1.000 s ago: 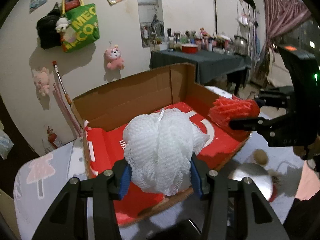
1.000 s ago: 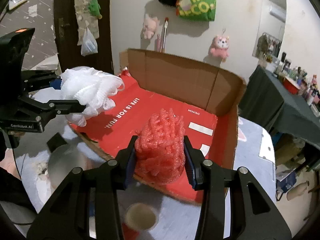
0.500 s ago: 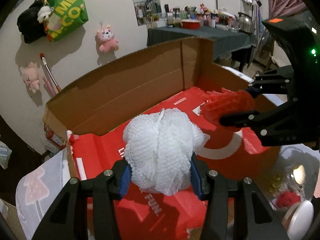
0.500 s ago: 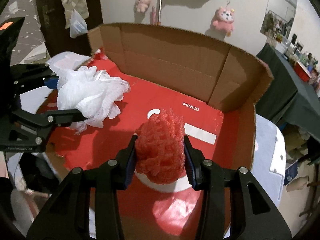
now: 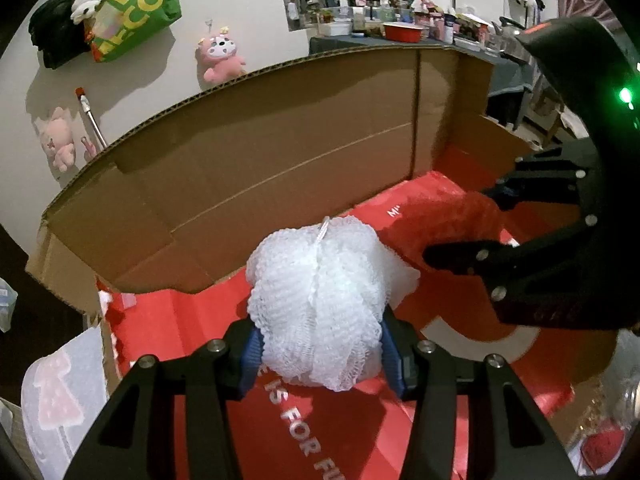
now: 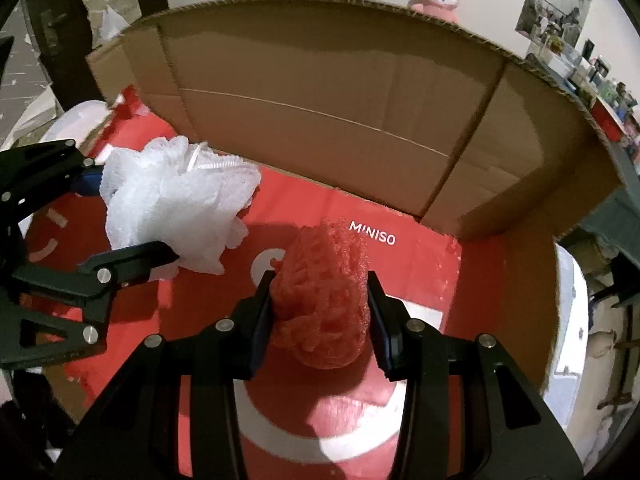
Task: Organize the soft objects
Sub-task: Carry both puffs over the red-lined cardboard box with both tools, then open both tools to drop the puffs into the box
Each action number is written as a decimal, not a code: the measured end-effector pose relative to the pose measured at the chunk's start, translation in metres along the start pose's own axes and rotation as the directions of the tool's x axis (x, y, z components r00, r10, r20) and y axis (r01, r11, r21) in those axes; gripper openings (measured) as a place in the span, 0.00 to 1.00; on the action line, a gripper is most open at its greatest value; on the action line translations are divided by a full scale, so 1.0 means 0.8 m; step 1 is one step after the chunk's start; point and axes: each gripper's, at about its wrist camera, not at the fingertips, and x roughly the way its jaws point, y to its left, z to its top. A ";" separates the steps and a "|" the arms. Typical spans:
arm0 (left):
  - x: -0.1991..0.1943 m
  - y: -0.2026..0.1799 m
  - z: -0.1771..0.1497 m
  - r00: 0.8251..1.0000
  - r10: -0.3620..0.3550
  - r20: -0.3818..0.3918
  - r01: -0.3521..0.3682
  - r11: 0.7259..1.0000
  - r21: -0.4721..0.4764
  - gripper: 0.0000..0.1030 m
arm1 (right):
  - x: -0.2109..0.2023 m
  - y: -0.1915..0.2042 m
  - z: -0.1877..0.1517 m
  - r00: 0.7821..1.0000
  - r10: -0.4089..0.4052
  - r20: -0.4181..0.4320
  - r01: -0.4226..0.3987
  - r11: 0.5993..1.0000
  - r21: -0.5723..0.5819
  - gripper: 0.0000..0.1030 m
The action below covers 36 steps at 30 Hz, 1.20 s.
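Mesh puffs (image 5: 320, 304) (image 6: 320, 300) clamped over cardboard box (image 5: 248, 168)

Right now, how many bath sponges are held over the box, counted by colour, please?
White bath sponge: 1, in the left gripper, the white bath sponge.
Red bath sponge: 1, in the right gripper, the red bath sponge.
Total: 2, both over the cardboard box.
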 end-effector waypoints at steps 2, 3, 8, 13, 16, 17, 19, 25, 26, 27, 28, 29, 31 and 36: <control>0.010 0.002 -0.001 1.000 -0.004 -0.015 0.004 1.000 -0.016 0.52 | 0.007 0.000 0.002 1.000 -0.008 -0.003 0.008 1.000 0.001 0.40; 0.014 0.003 -0.003 1.000 -0.001 -0.016 0.000 1.000 -0.018 0.53 | 0.010 -0.001 0.003 1.000 -0.007 -0.006 0.007 1.000 0.005 0.42; 0.016 0.007 -0.001 1.000 -0.002 -0.006 0.002 1.000 -0.029 0.54 | 0.010 -0.002 0.004 1.000 -0.008 0.001 0.008 1.000 0.001 0.42; 0.017 0.008 0.001 1.000 0.003 -0.007 -0.003 1.000 -0.030 0.57 | 0.010 -0.003 0.004 1.000 -0.005 0.000 0.005 1.000 0.012 0.43; 0.020 0.007 0.002 1.000 0.008 -0.008 -0.008 1.000 -0.027 0.60 | 0.009 -0.006 0.003 1.000 -0.004 -0.002 0.004 1.000 0.011 0.45; 0.019 0.007 0.003 1.000 0.010 -0.008 -0.010 1.000 -0.027 0.61 | 0.011 -0.004 0.002 1.000 -0.005 -0.002 0.005 1.000 0.011 0.47; 0.018 0.006 0.002 1.000 0.015 -0.007 -0.015 1.000 -0.025 0.64 | 0.012 -0.005 0.001 1.000 -0.014 -0.010 0.014 1.000 0.005 0.47; 0.011 0.010 -0.001 1.000 0.021 -0.011 -0.022 0.999 -0.037 0.68 | 0.012 -0.007 -0.003 1.000 -0.023 -0.012 0.023 1.000 0.012 0.58; 0.008 0.010 -0.001 1.000 0.026 -0.010 -0.026 0.999 -0.037 0.69 | 0.012 -0.009 -0.006 1.000 -0.021 -0.011 0.022 1.000 0.015 0.60; 0.006 0.010 -0.002 1.000 0.028 -0.010 -0.028 0.999 -0.038 0.70 | 0.010 -0.009 -0.007 1.000 -0.022 -0.008 0.022 1.000 0.016 0.62; 0.004 0.010 -0.003 1.000 0.029 -0.010 -0.030 0.999 -0.038 0.71 | 0.007 -0.009 -0.007 1.000 -0.029 -0.002 0.029 0.999 0.014 0.62; -0.001 0.010 -0.004 0.999 0.032 -0.006 -0.032 0.999 -0.041 0.73 | 0.003 -0.005 -0.007 0.999 -0.038 0.002 0.038 0.999 0.012 0.63; -0.009 0.011 -0.005 0.999 0.035 0.008 -0.035 0.998 -0.050 0.76 | -0.005 -0.005 -0.008 0.999 -0.047 0.010 0.047 0.999 0.015 0.64; -0.048 0.010 -0.006 0.997 0.047 0.068 -0.042 0.996 -0.077 0.89 | -0.035 0.000 -0.011 0.996 -0.066 0.053 0.066 0.998 0.013 0.73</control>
